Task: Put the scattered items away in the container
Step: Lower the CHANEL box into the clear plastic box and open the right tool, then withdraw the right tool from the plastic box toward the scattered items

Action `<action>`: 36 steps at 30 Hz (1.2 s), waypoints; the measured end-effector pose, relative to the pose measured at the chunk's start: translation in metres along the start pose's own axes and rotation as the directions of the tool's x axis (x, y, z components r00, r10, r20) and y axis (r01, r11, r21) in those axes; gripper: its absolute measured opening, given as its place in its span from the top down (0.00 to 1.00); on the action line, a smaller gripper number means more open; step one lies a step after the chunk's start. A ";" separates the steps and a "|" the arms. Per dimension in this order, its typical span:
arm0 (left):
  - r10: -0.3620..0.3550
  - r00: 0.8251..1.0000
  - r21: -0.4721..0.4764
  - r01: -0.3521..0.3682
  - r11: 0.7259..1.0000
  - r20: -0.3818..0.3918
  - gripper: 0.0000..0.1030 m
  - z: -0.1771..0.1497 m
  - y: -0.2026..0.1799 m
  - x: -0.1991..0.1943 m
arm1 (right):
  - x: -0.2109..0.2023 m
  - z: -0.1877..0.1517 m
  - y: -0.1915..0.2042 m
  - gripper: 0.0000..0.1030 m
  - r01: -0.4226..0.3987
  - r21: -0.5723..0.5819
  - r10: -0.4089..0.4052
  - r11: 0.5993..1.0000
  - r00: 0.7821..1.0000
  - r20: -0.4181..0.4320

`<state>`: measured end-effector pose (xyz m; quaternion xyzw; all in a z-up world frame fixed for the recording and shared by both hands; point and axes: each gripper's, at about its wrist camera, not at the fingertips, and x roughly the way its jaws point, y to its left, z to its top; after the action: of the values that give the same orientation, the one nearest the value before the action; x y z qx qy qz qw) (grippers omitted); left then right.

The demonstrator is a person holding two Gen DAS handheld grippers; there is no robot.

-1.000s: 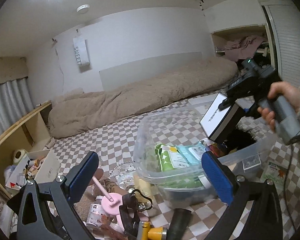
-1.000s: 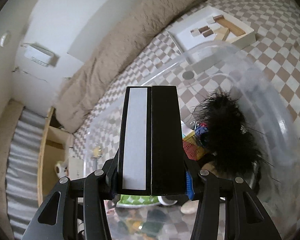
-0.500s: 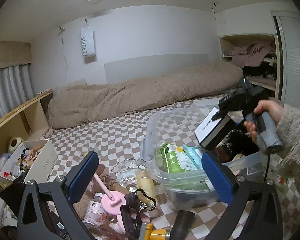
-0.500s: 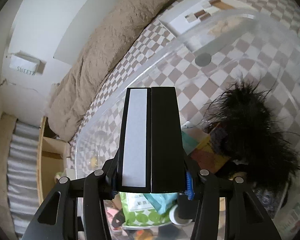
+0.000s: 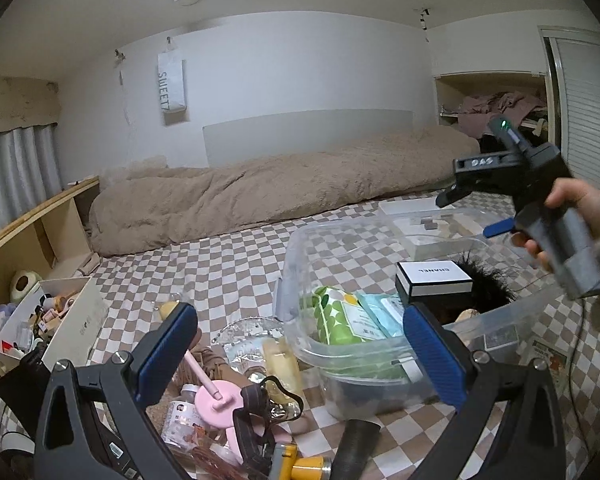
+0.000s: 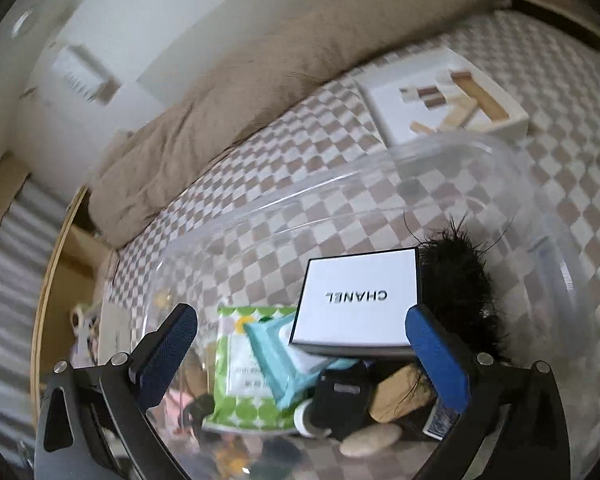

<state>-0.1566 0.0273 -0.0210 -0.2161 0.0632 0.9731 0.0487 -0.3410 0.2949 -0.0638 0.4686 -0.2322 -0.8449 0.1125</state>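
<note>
Opening right tongs (image 6: pixel 302 354) wide over bin (image 5: pixel 300 240); box (image 6: pixel 358 298) now lies inside on wipes. Left tongs (image 5: pixel 300 354) wide, empty. Floor clutter (image 5: pixel 220 396) beside bin still left.

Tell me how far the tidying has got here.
Done: black-and-white Chanel box, green dotted wipes pack and black feathery item lie in the clear plastic tub. In hand: nothing; right tongs are opening, empty, above it. Left: pink stemmed piece and yellow tool on the checkered floor.
</note>
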 end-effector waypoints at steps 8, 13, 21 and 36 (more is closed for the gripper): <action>-0.042 0.999 -0.048 0.040 0.998 -0.024 0.00 0.001 0.003 -0.005 | -0.046 -0.032 0.023 0.00 -0.064 -0.158 0.069 0.985 0.997 0.028; -0.040 0.999 -0.093 0.040 0.995 -0.003 0.00 0.003 0.010 -0.013 | -0.082 -0.061 0.035 0.00 -0.078 -0.293 0.121 0.953 0.984 0.129; -0.062 0.998 -0.180 0.057 0.982 -0.019 0.00 -0.003 0.026 -0.027 | -0.119 -0.107 0.033 0.00 -0.098 -0.378 0.187 0.920 0.961 0.205; -0.054 0.982 -0.171 0.023 0.985 -0.180 0.00 -0.045 0.033 -0.041 | -0.133 -0.179 -0.007 0.00 0.062 -0.480 0.109 0.875 0.941 0.321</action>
<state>-0.1049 -0.0143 -0.0408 -0.3095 -0.0189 0.9497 0.0432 -0.1184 0.3039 -0.0504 0.2705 -0.0352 -0.9421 0.1949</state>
